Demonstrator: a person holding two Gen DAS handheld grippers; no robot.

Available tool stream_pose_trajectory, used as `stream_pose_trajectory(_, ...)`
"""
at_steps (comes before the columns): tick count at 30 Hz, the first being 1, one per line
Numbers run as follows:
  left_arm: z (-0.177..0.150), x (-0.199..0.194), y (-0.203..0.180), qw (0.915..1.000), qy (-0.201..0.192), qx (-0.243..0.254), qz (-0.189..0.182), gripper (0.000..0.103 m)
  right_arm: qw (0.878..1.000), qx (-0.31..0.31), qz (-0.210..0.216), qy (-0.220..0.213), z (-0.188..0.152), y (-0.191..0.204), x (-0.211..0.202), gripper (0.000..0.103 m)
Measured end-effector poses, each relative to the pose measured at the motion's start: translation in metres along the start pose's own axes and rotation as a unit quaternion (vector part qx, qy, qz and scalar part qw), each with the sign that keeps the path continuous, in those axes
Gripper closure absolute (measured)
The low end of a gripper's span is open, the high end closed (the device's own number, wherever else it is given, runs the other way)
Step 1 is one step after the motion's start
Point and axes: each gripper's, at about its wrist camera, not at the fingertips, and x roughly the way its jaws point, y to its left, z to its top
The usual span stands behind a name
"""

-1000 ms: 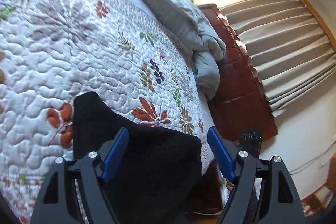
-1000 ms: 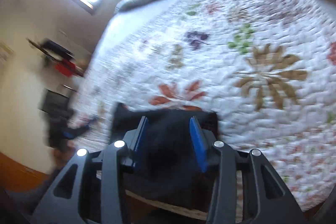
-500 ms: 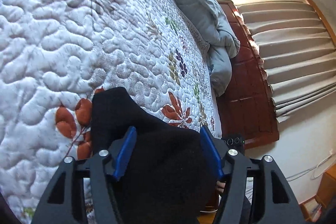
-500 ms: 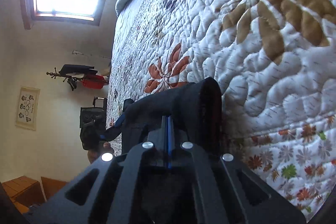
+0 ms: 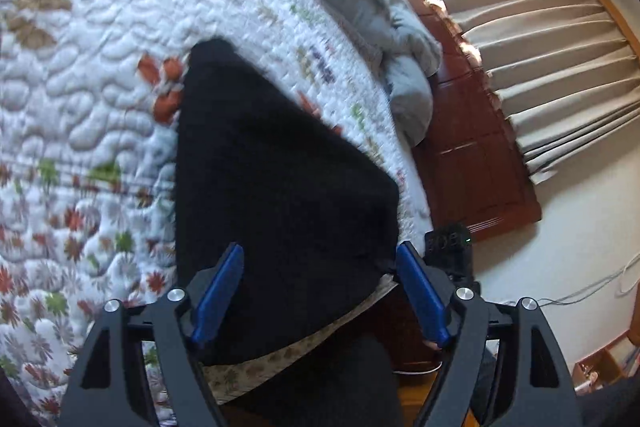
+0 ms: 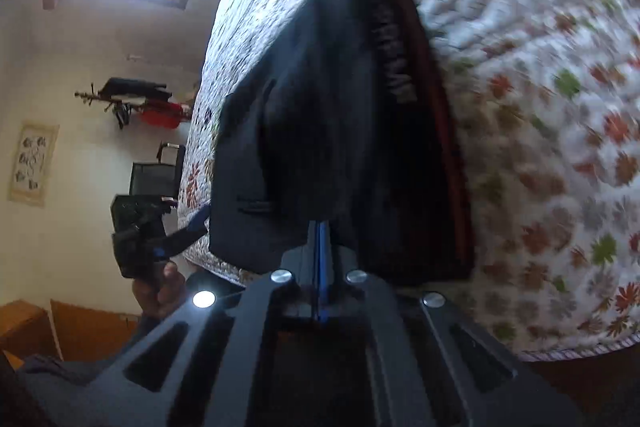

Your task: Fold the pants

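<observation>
Since a second ago my right tool (image 6: 322,247) has closed from a wide gap to pads pressed together on the near edge of the black pants (image 6: 340,131), and both views have drawn back so more of the garment shows. My left tool (image 5: 320,291), which had narrowed half a second ago, now stands spread again, grasping nothing, its blue pads (image 5: 220,291) straddling the near end of the pants (image 5: 280,167) without pinching them.

From the right tool outward: the cloth it clamps is the hem-side edge of a flat, folded stack lying on the floral quilt (image 6: 540,107) of the bed, close to the bed's near edge. A ribbed waistband with a reddish lining (image 6: 424,79) runs along the stack's right side, and a stitched pocket (image 6: 252,207) shows on the left layer. I judge the right grip is there to anchor or lift this edge for the next fold, while the left waits to take the matching corner.

In the right view my left hand (image 6: 160,287) holds its tool at the pants' left corner, low beside the bed edge, pointing inward across the mattress. Both tools come at the bed from the foot side, tilted, roughly level with the quilt. Beyond lie a grey duvet (image 5: 360,7) bunched at the far side, and pleated curtains (image 5: 560,47).
</observation>
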Motion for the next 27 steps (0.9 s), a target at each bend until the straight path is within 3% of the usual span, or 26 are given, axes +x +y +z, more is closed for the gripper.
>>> stream_pose_trajectory(5, -0.002, -0.015, -0.005, 1.0, -0.004, 0.007, 0.004, 0.025, 0.998, 0.03, -0.024, -0.058, 0.0, -0.006, -0.045, 0.102)
stream_pose_trajectory(6, -0.002, -0.022, -0.007, 0.9999, -0.006, 0.011, 0.004, 0.024, 0.998, 0.029, -0.022, -0.06, 0.001, -0.003, -0.05, 0.092)
stream_pose_trajectory(8, 0.003, -0.038, -0.008, 0.9997, -0.017, 0.017, 0.006, 0.018, 0.997, 0.026, -0.045, -0.063, 0.004, 0.005, -0.062, 0.05)
stream_pose_trajectory(9, 0.006, -0.045, -0.008, 0.9995, -0.024, 0.017, 0.014, 0.014, 0.996, 0.022, -0.061, -0.066, 0.009, 0.008, -0.064, 0.023)
stream_pose_trajectory(10, 0.011, -0.052, -0.006, 0.9992, -0.031, 0.013, 0.023, 0.013, 0.994, 0.017, -0.077, -0.071, 0.017, 0.013, -0.066, 0.016)
stream_pose_trajectory(14, 0.033, -0.063, 0.007, 0.9983, -0.03, -0.002, 0.05, 0.012, 0.996, 0.02, -0.086, -0.032, 0.042, 0.022, -0.046, 0.013)
stream_pose_trajectory(17, 0.04, -0.059, 0.014, 0.9974, -0.018, 0.002, 0.07, 0.012, 0.987, -0.016, -0.162, 0.011, 0.062, 0.036, -0.01, 0.012)
stream_pose_trajectory(21, 0.044, -0.041, 0.018, 0.9965, 0.008, 0.006, 0.083, 0.012, 0.981, -0.033, -0.186, 0.042, 0.072, 0.047, 0.024, 0.011)
stream_pose_trajectory(24, 0.045, -0.025, 0.025, 0.9937, 0.027, 0.004, 0.109, 0.012, 0.974, -0.025, -0.212, 0.07, 0.074, 0.033, 0.044, 0.013)
stream_pose_trajectory(27, 0.048, -0.012, 0.032, 0.9903, 0.041, -0.005, 0.133, 0.012, 0.982, 0.002, -0.181, 0.059, 0.074, 0.016, 0.038, 0.017)
